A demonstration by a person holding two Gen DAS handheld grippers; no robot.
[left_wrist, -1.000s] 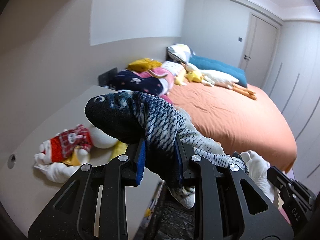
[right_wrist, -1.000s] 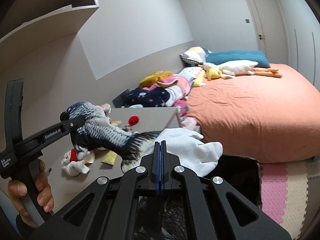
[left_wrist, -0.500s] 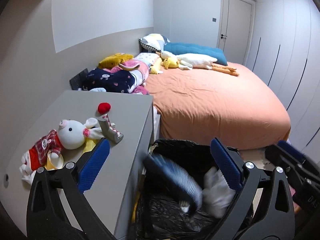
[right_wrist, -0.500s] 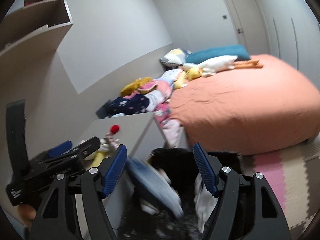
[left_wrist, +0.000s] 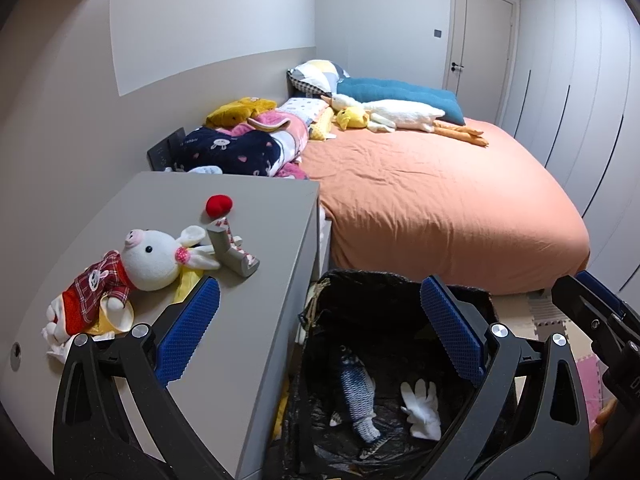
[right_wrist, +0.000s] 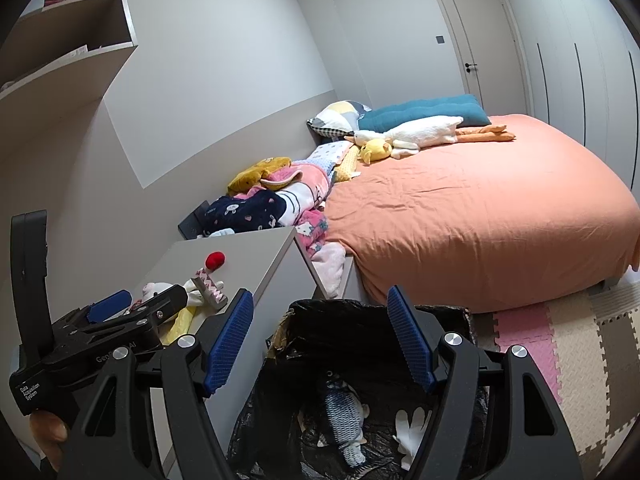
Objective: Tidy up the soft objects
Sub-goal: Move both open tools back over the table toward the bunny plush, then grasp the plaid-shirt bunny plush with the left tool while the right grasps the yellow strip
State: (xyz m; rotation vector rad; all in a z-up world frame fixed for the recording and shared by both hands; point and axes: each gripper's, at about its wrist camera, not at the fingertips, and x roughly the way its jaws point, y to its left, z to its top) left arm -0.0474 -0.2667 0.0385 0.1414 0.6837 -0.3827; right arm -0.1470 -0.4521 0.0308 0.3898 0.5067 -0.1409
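Left wrist view showed the left gripper [left_wrist: 318, 336] gaping wide and empty above the black-lined bin [left_wrist: 360, 280], whose base was cut off. The right gripper [right_wrist: 320, 344] gaped likewise. The fish plush [left_wrist: 358, 396], clamped a second earlier, lay inside beside a white glove [left_wrist: 422, 410]; farther off, a pig plush [left_wrist: 148, 260] lay on the grey cabinet [left_wrist: 256, 320].

Grey cabinet top [left_wrist: 256, 200] with plush pig [left_wrist: 148, 258], red ball [left_wrist: 219, 205], grey bracket [left_wrist: 232, 252]
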